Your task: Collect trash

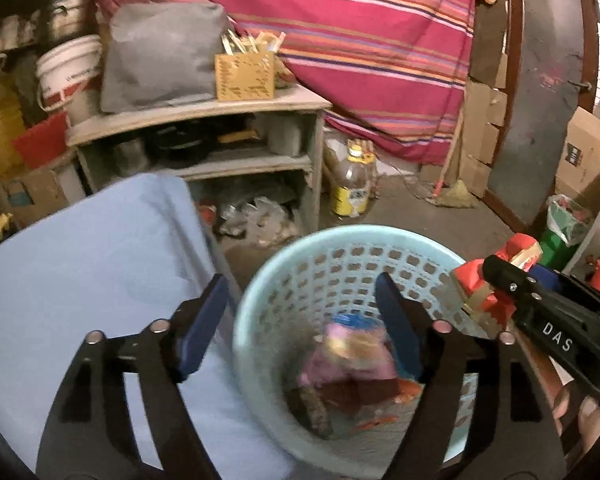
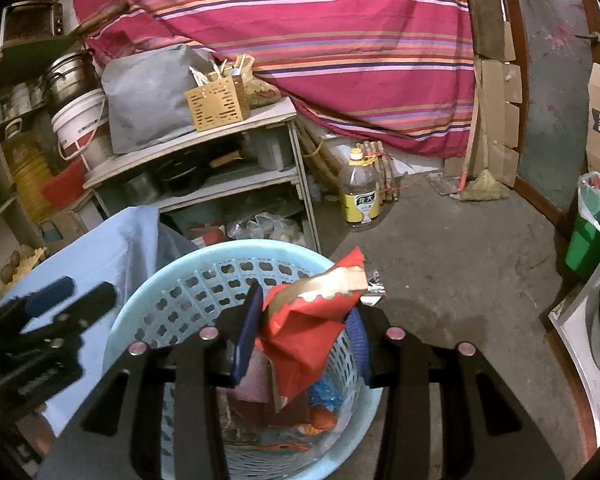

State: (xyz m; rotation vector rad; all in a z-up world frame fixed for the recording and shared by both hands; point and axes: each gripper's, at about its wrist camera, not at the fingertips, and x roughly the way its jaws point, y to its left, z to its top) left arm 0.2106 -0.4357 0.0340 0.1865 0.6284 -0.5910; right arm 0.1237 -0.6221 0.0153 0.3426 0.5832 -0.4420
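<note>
Right gripper [image 2: 304, 336]: jaws closed most of the way on a crumpled red and gold foil snack wrapper [image 2: 308, 320], held above the mouth of the basket.
Left gripper [image 1: 300, 328]: jaws spread wide and holding nothing, poised over the basket's near rim and the blue cloth beside it.
Wrapper's handling: likely very light, thin and crackly; it will crush, not break, and may slip between the pads, so the bunched middle where it is now pinched looks the safest hold.
Basket: pale blue round plastic basket with perforated walls [image 2: 204, 276], standing on the floor and already holding pink, red and orange scraps.
Blue cloth: light blue fabric sheet [image 1: 92, 264] draped over something just left of the basket.
Further back: grey wooden shelf unit [image 1: 204, 112], a clear oil bottle with a yellow label [image 2: 359, 192] on the concrete floor, then a red striped cloth [image 2: 300, 40].
Hard to make out: the basket's contents are blurred in the left wrist view; what the blue cloth covers is hidden; the wrapper's print is unreadable.
</note>
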